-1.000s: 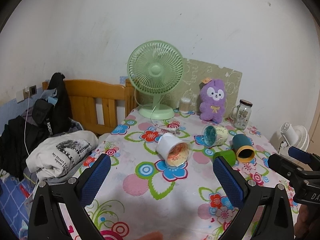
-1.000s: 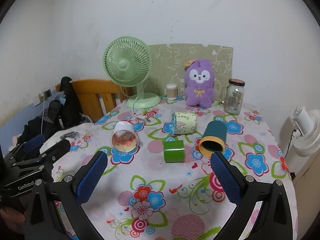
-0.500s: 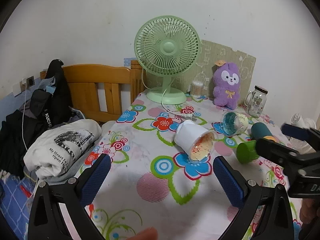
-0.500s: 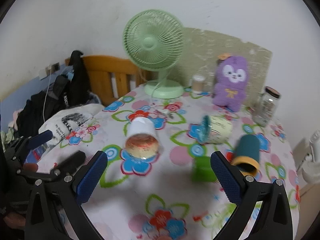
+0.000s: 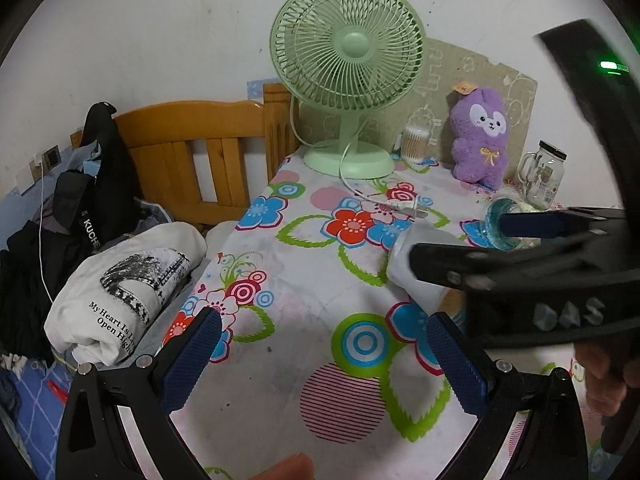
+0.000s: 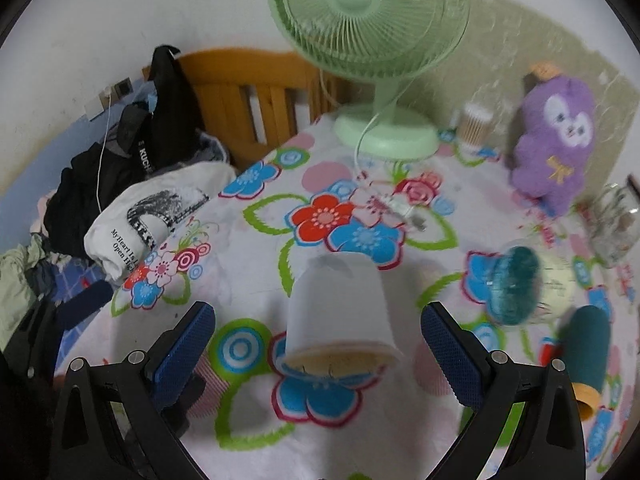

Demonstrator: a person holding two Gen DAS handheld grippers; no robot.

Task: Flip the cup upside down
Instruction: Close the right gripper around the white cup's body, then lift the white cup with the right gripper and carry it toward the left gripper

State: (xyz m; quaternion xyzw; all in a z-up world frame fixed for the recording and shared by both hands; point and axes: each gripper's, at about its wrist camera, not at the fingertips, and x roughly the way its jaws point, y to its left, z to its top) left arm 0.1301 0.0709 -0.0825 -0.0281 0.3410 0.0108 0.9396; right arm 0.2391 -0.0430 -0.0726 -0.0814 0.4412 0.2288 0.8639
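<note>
I am holding my right tool (image 6: 318,354) wide open, its blue fingers on either side of the white paper cup (image 6: 340,312) lying on its side on the flowered counter (image 6: 256,248) without touching it (my left tool (image 5: 322,362), also wide open, is gripping nothing).

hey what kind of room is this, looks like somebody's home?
Most likely a bedroom at home: a wooden bed frame heaped with clothes sits beside a table in a flowered cloth, holding a green desk fan and purple plush toy.
</note>
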